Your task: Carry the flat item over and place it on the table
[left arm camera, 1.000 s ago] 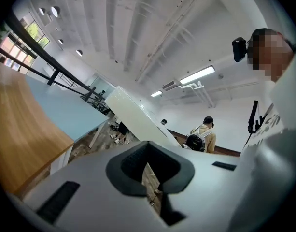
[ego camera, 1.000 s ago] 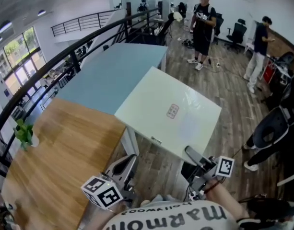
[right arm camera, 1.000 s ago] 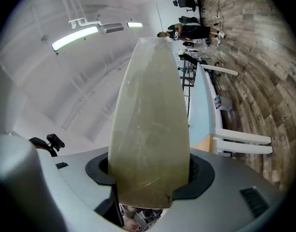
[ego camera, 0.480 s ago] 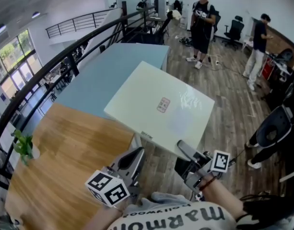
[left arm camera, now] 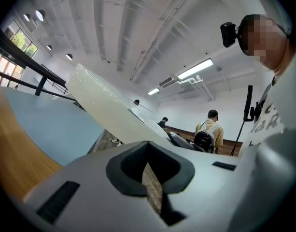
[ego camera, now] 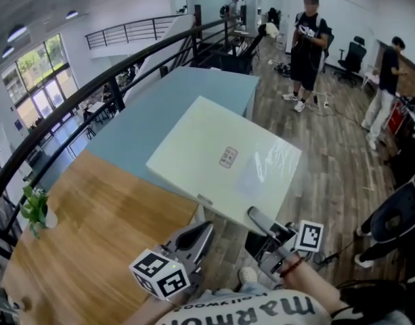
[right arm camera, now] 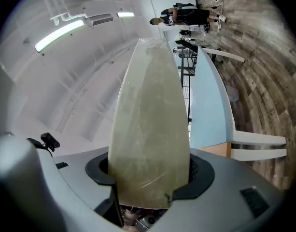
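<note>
The right hand-held gripper (ego camera: 260,219) is closed on the near edge of a big, flat, pale board (ego camera: 200,141). In the right gripper view the board fills the gap between the two jaws and runs straight out ahead of them, its surface shiny and lightly scratched. The board reaches forward and to the left from this hand-held gripper, and only this one holds it. It is tilted, with its far corner raised, as the left gripper view shows from below. A small label (ego camera: 228,157) sits near the middle of its top face.

The left hand-held gripper (ego camera: 197,234) hangs low, just left of the right one and short of the board's near edge. Its jaws are together, with nothing between them; only a thin wedge of floor shows through the slit. Its marker cube (ego camera: 160,274) sits behind it, close to the person's shirt. The right one's cube (ego camera: 309,236) sits just behind the grip.

Under the far half of the board lies a light-blue desk (ego camera: 160,107). A wooden desk (ego camera: 92,235) joins it, ahead and to the left of the left hand-held gripper. A small green plant (ego camera: 33,207) stands at that desk's far left edge.

Past the board, well ahead of the right hand-held gripper, two people (ego camera: 307,42) stand on the plank floor (ego camera: 329,147). A dark railing (ego camera: 92,90) curves along the left side.
</note>
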The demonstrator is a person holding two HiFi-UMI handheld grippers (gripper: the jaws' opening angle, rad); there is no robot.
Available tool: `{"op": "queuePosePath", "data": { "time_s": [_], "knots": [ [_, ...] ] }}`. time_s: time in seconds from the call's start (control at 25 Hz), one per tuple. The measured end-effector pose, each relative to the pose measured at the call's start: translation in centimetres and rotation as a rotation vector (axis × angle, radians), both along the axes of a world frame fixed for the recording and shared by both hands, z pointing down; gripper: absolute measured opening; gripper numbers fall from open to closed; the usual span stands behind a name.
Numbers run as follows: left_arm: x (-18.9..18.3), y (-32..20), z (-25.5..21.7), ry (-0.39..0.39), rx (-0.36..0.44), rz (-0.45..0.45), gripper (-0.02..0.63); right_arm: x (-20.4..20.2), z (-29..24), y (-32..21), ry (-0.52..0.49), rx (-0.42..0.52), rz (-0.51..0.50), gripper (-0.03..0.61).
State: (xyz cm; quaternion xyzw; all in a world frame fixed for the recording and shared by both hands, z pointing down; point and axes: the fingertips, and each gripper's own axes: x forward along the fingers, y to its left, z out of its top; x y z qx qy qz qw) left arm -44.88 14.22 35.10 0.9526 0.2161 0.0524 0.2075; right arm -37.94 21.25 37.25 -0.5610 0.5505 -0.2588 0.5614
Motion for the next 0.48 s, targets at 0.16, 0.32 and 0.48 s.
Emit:
{"op": "queuePosePath", "data": {
  "time_s": [0.16, 0.32, 0.48],
  "knots": [
    [4.9, 0.5, -0.3, 0.006, -0.008, -0.05, 0.002, 4.5, -0.5, -0.5, 0.007, 0.005, -0.083, 0.293],
    [9.8, 0.7, -0.2, 0.018, -0.017, -0.109, 0.002, 9.1, -0.7, -1.1, 0.016, 0.007, -0.162, 0.293],
    [13.0, 0.5, 0.3, 0.038, -0.028, -0.176, 0.002, 12.5, -0.5, -1.9, 0.023, 0.006, -0.237, 0.293]
  ]
}}
